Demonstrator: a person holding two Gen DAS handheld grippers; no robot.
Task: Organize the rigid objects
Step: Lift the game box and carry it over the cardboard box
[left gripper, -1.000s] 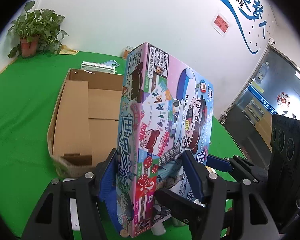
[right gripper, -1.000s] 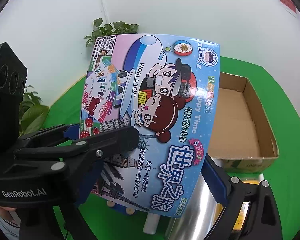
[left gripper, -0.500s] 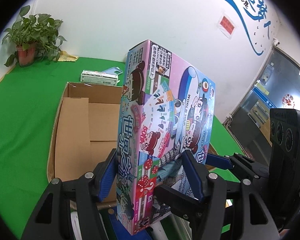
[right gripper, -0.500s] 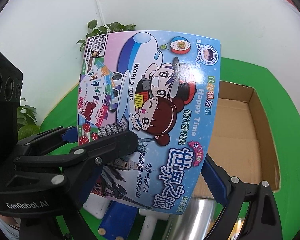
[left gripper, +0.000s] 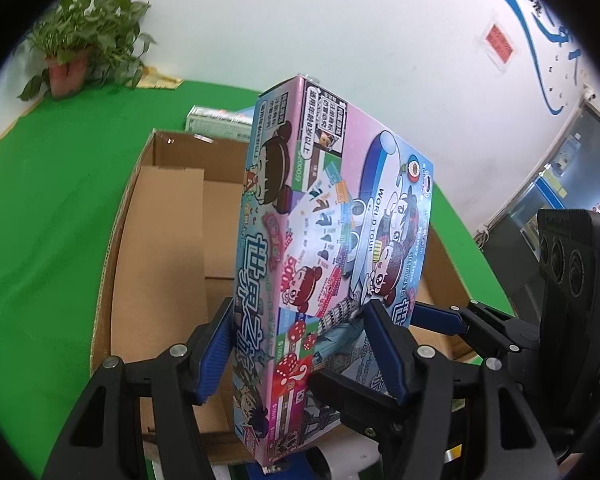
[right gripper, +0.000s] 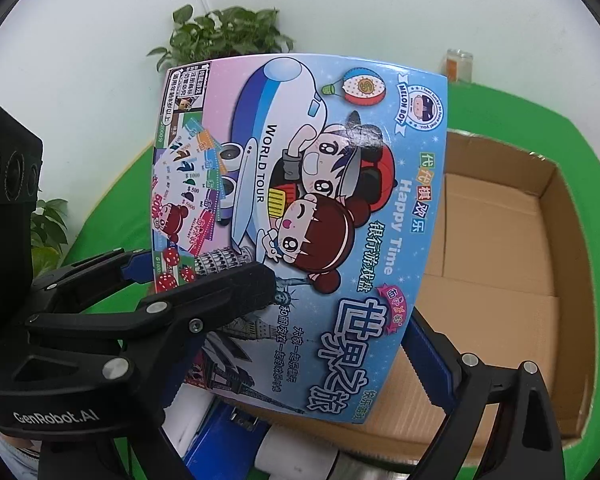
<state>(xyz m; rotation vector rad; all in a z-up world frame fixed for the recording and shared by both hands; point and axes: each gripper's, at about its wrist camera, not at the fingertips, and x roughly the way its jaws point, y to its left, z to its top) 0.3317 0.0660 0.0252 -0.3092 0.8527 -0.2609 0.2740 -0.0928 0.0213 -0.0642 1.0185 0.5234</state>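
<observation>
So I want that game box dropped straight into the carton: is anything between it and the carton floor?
Nothing visible blocks it. The game box, clamped by the left gripper and right gripper, hangs over the cardboard carton, whose visible floor is bare.

Left wrist cam sits low behind its fingers, right up against the game box, seeing its narrow side edge-on plus the front at a slant, facing the cardboard carton, green table and white wall. Right wrist cam looks at the same game box near face-on, equally close, with the carton to its right. Both views share box, carton, table and the other gripper's black body at frame edge.
</observation>
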